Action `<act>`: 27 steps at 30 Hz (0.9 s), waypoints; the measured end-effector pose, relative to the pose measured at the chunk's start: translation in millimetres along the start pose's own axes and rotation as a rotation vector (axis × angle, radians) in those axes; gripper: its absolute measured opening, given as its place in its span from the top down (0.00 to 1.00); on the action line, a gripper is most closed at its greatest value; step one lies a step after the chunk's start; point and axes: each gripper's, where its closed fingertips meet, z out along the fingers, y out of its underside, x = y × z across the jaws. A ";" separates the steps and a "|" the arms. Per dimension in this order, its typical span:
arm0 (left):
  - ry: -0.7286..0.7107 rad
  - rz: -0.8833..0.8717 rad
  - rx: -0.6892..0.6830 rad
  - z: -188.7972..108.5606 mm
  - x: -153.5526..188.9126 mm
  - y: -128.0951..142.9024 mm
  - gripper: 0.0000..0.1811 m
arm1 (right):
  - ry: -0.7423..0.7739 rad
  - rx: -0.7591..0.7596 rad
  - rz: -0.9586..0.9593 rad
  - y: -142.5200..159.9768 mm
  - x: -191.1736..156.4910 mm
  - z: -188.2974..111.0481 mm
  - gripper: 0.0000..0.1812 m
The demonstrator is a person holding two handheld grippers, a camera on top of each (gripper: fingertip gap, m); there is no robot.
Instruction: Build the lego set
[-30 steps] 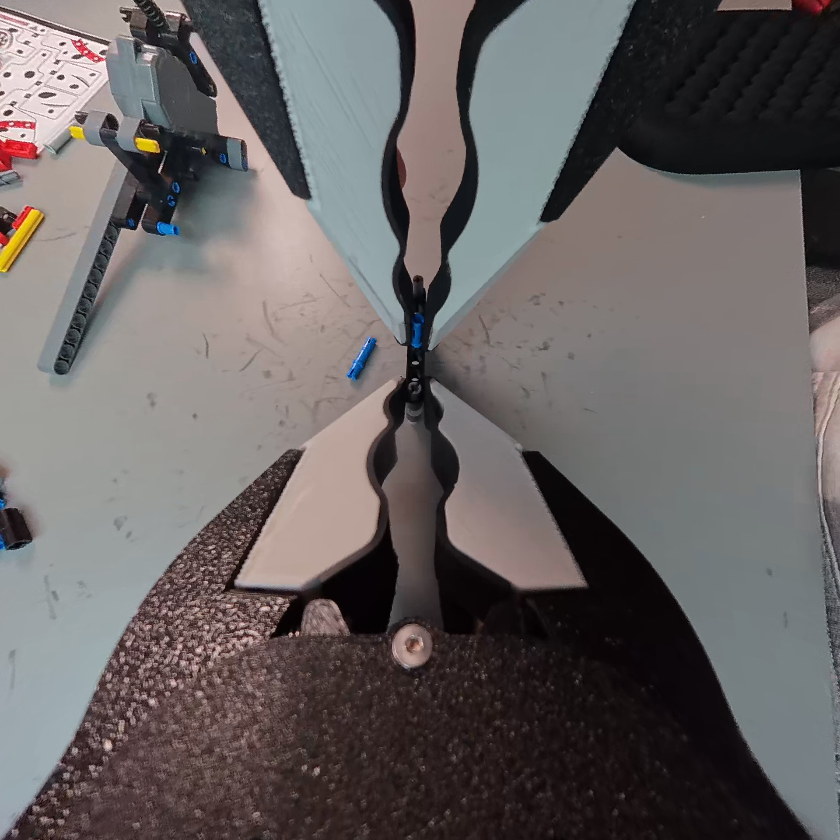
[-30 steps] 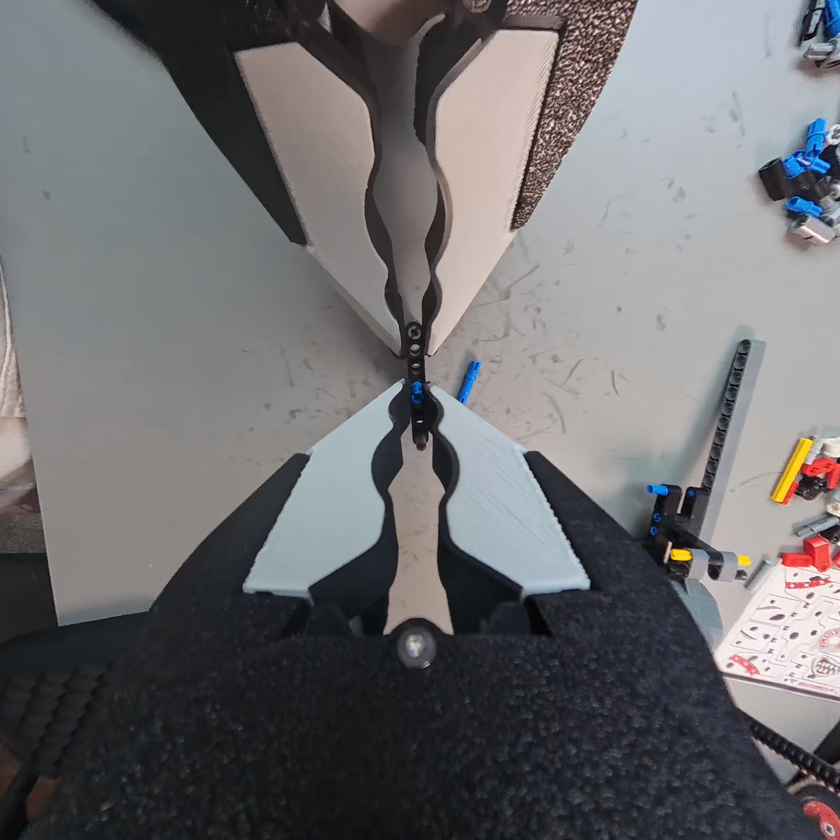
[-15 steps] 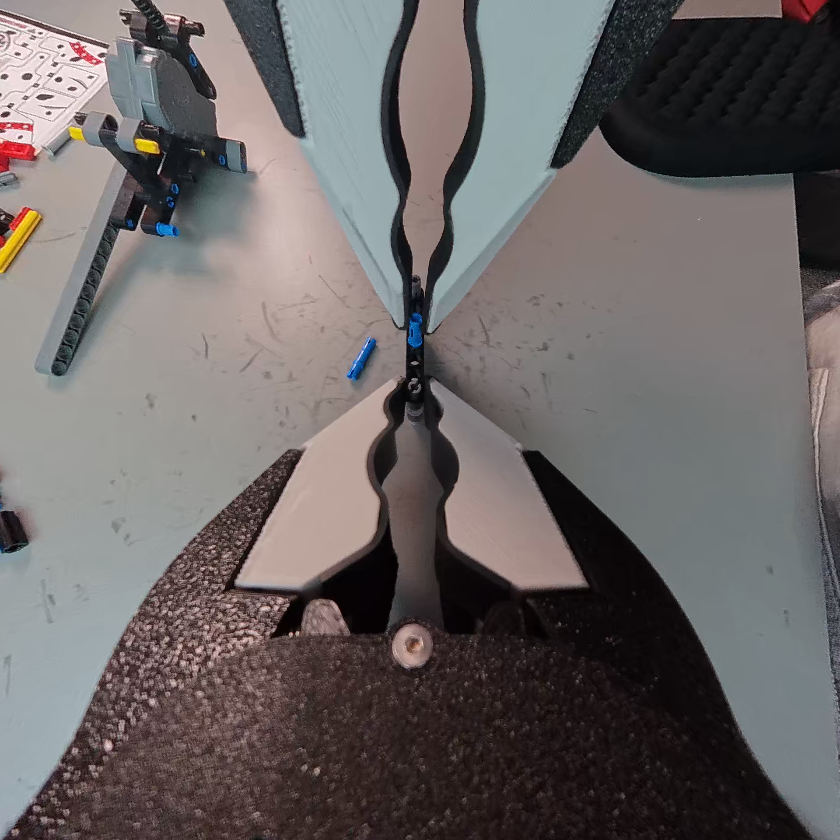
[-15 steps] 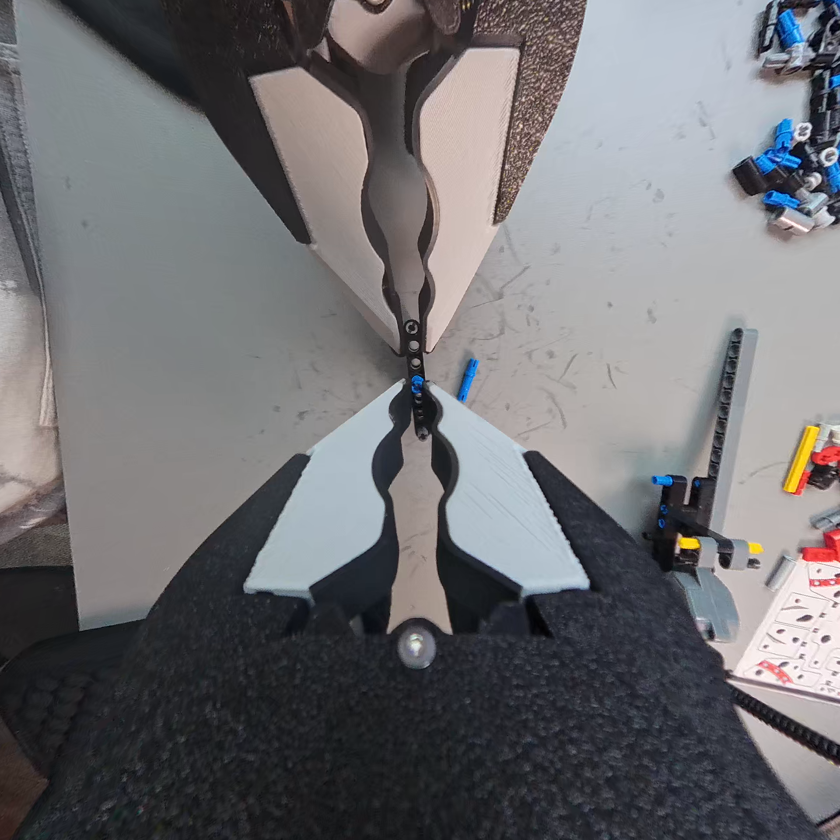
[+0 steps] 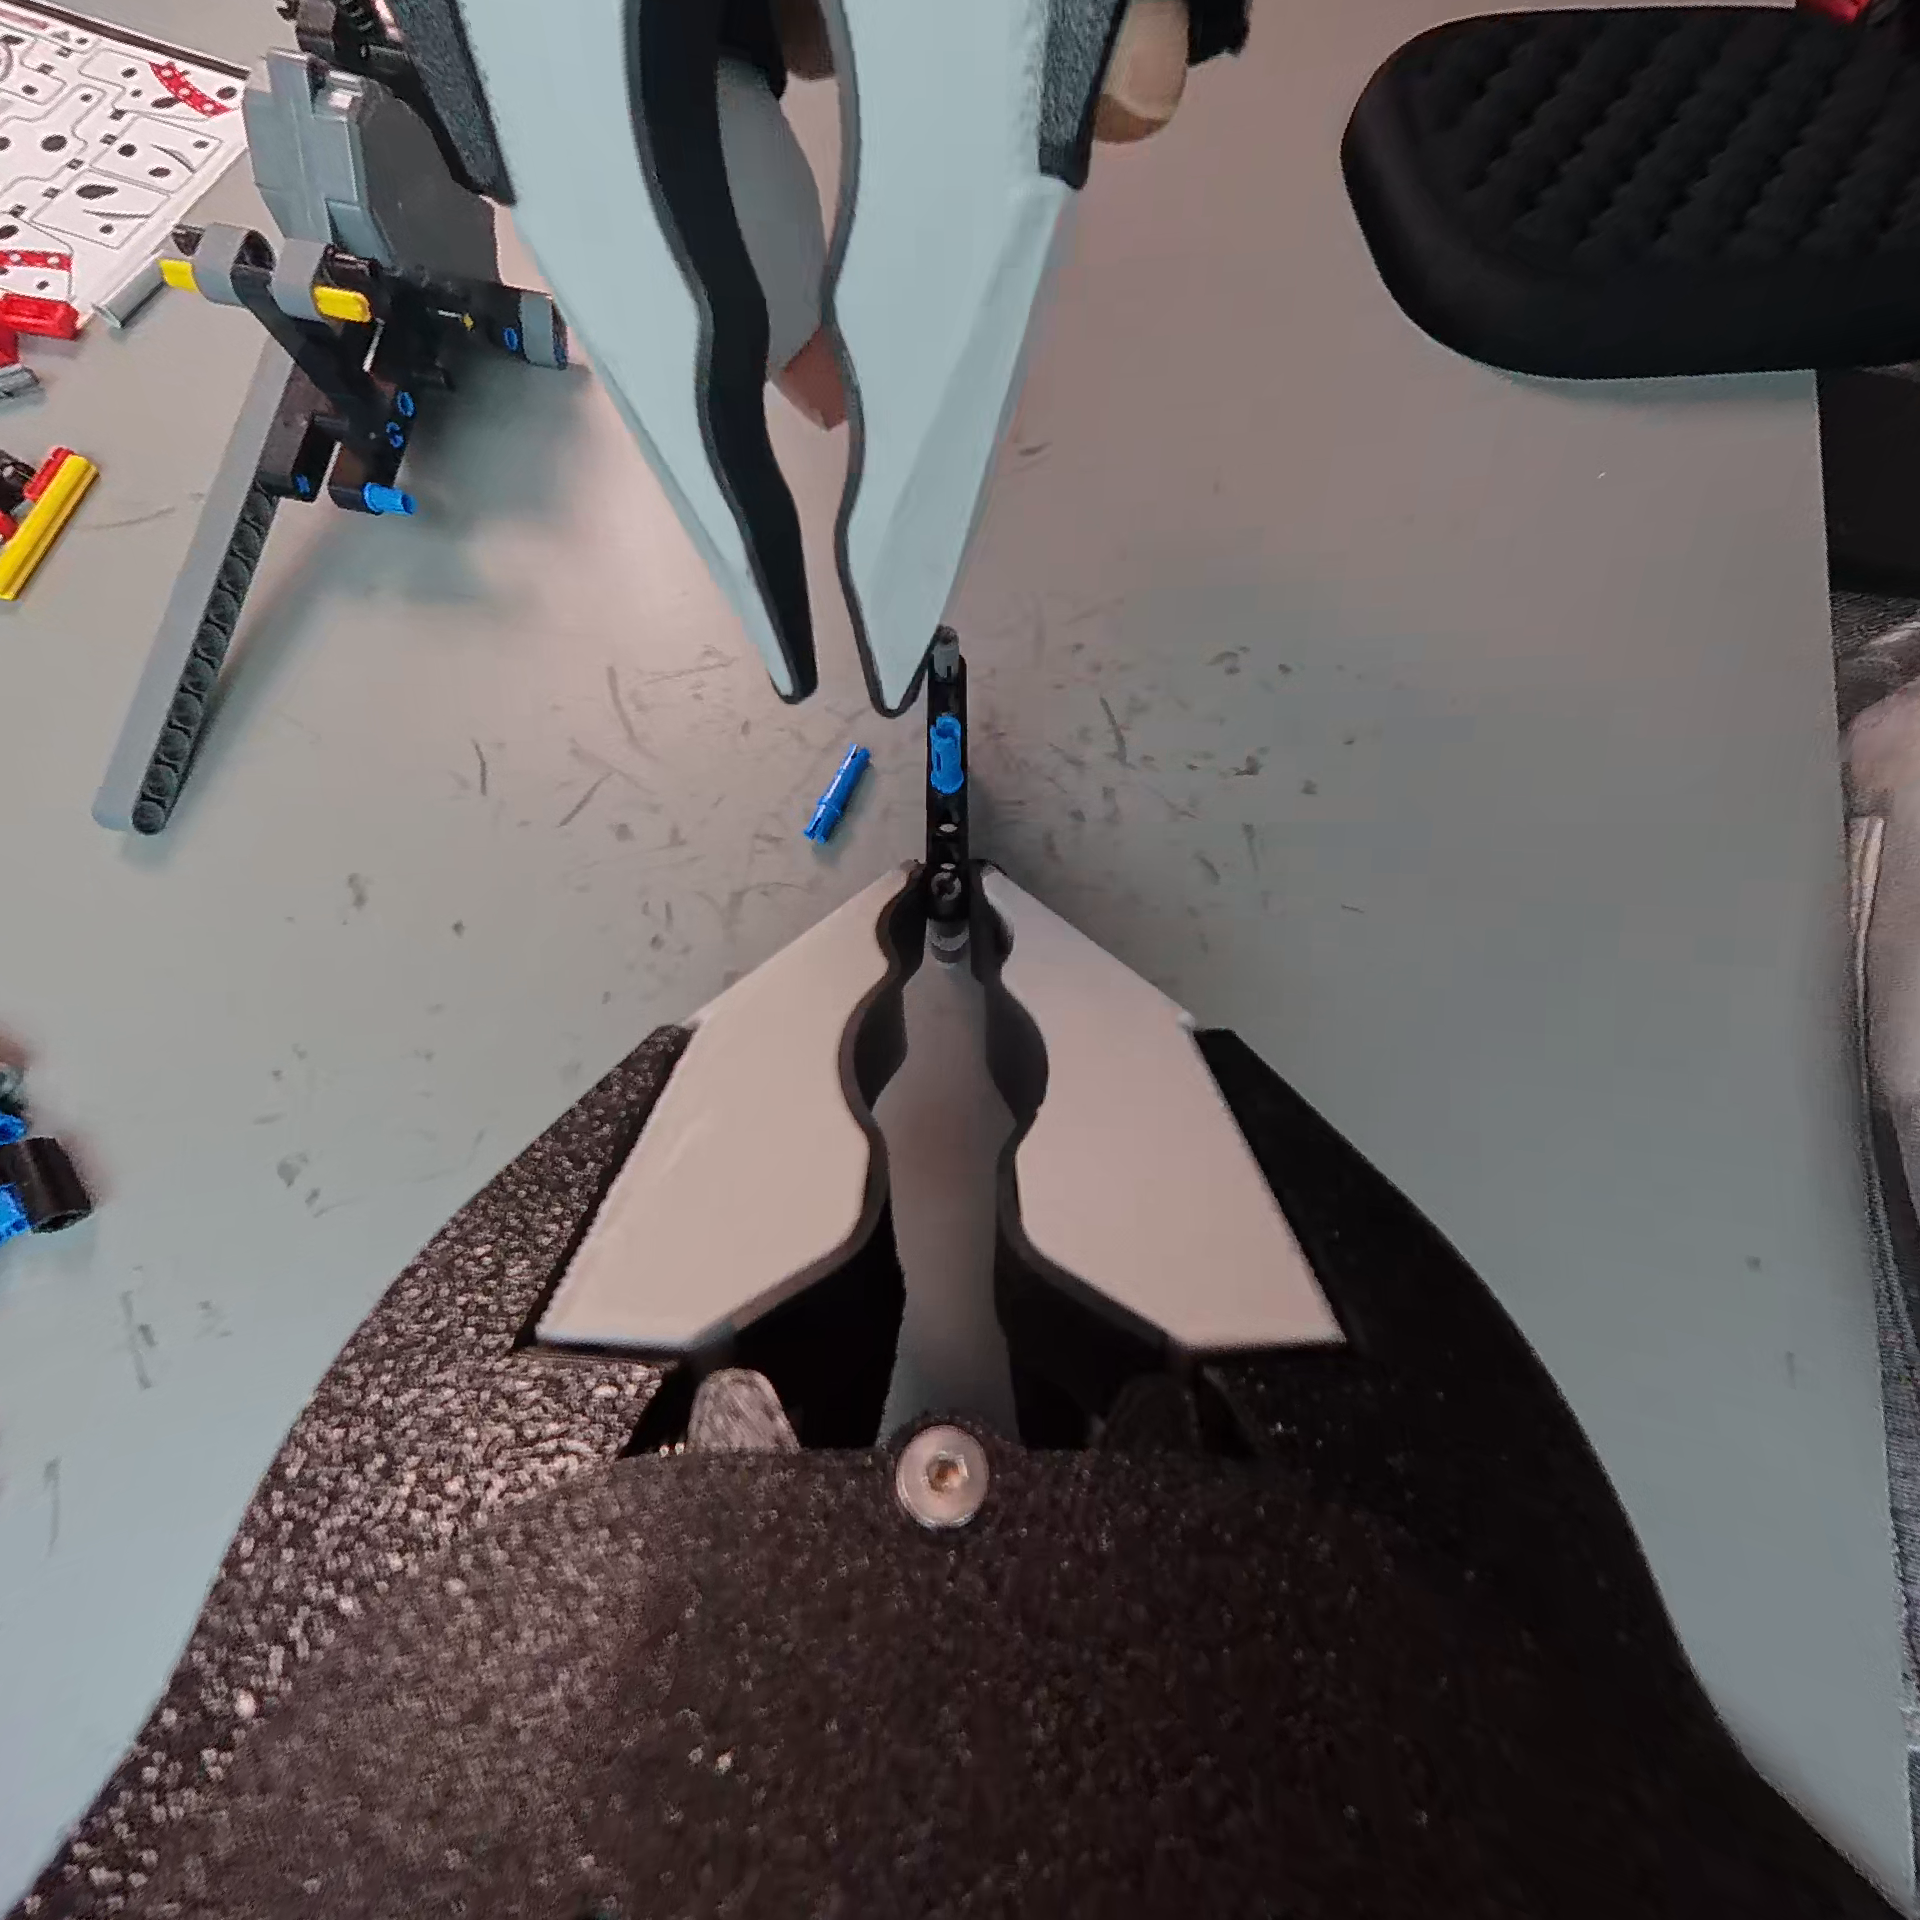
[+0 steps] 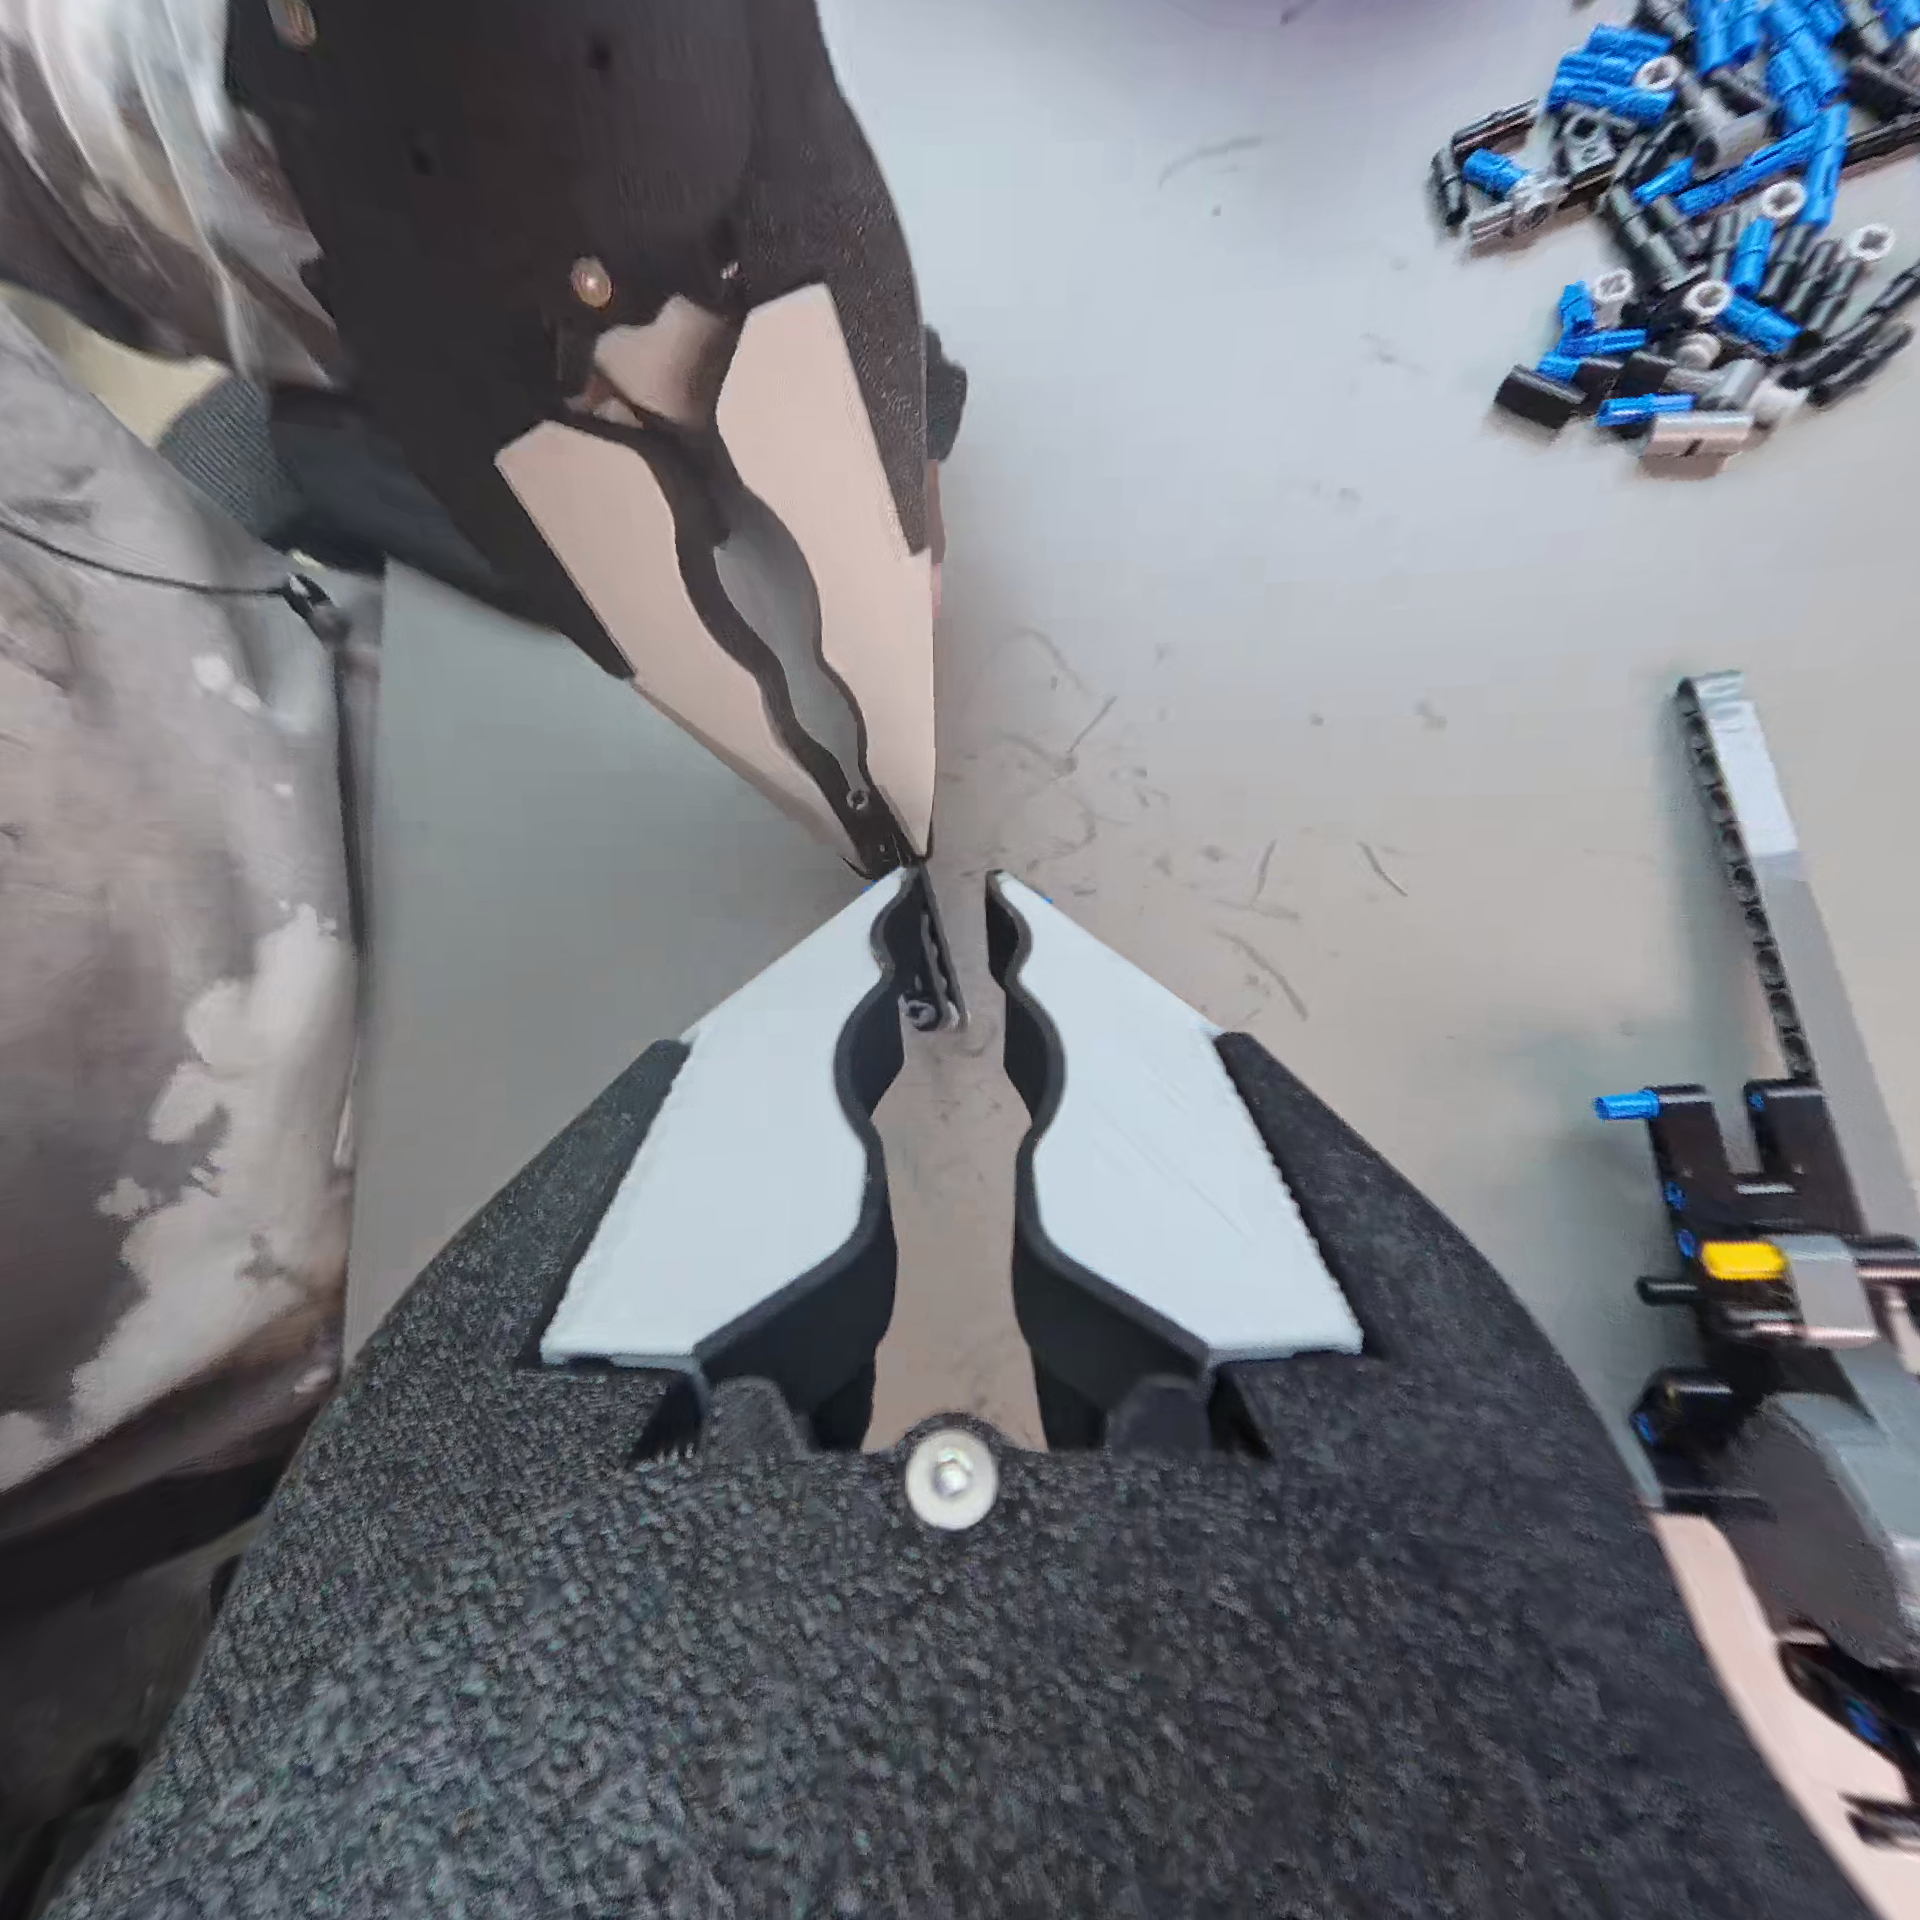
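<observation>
My left gripper [image 5: 948, 883] is shut on the near end of a thin black beam [image 5: 945, 821] and holds it above the table. A blue pin [image 5: 943, 753] sits in the beam. My right gripper [image 5: 842, 696] faces it from the far side, with its jaws apart and its tips just left of the beam's far end. In the right wrist view the right gripper [image 6: 943, 883] is open, and the beam [image 6: 930, 956] lies along its left finger with a gap to the right one. The left gripper [image 6: 883, 847] pinches the beam there. A loose blue pin [image 5: 837, 792] lies on the table.
A part-built black and grey assembly [image 5: 343, 312] with a long grey beam [image 5: 197, 665] stands at the left, also in the right wrist view [image 6: 1766, 1247]. A pile of blue and black pieces [image 6: 1704, 239], an instruction sheet [image 5: 94, 145] and yellow and red pieces [image 5: 42, 520] lie around. A black seat [image 5: 1642, 187] is beyond the table edge.
My right gripper has opened, let go of the beam's far end and shifted sideways. My left gripper still holds the beam.
</observation>
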 end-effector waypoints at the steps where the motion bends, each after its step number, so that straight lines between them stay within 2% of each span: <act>1: -0.002 0.003 -0.003 -0.2 -0.1 0.4 0.96 | -0.010 0.030 0.020 -0.5 1.5 -2.0 0.93; 5: 0.007 -0.036 0.002 -3.0 -3.7 1.1 0.96 | -0.029 0.100 -0.047 10.1 -10.7 -3.9 0.84; 7: 0.055 -0.105 0.063 -10.5 -4.7 -7.1 0.96 | 0.020 0.169 -0.087 10.4 -12.9 0.2 0.79; 8: 0.093 -0.145 0.102 -15.8 -3.7 -12.7 0.96 | 0.038 0.217 -0.101 7.2 -15.2 1.6 0.81; 10: 0.195 -0.232 0.187 -27.3 1.3 -25.2 0.96 | 0.036 0.317 -0.085 -2.0 -22.3 -1.1 0.95; 14: 0.272 -0.319 0.255 -36.6 1.0 -33.2 0.92 | -0.155 0.400 0.215 -8.3 -33.6 -12.9 0.96; 16: 0.219 -0.253 0.317 -43.6 -3.1 -42.9 0.81 | -0.314 0.489 0.454 -17.9 -40.7 -23.1 0.96; 19: 0.060 -0.005 0.402 -58.2 -1.9 -58.5 0.75 | -0.477 0.676 0.681 -32.9 -45.8 -41.0 0.96; 21: -0.067 0.205 0.433 -64.5 6.1 -66.4 0.74 | -0.527 0.722 0.723 -33.3 -54.8 -42.7 0.96; 23: -0.176 0.402 0.410 -62.3 14.1 -66.3 0.72 | -0.574 0.761 0.749 -33.6 -64.5 -43.6 0.96; 27: -0.341 0.591 0.383 -58.8 18.6 -68.9 0.75 | -0.605 0.768 0.791 -26.2 -74.7 -39.8 0.96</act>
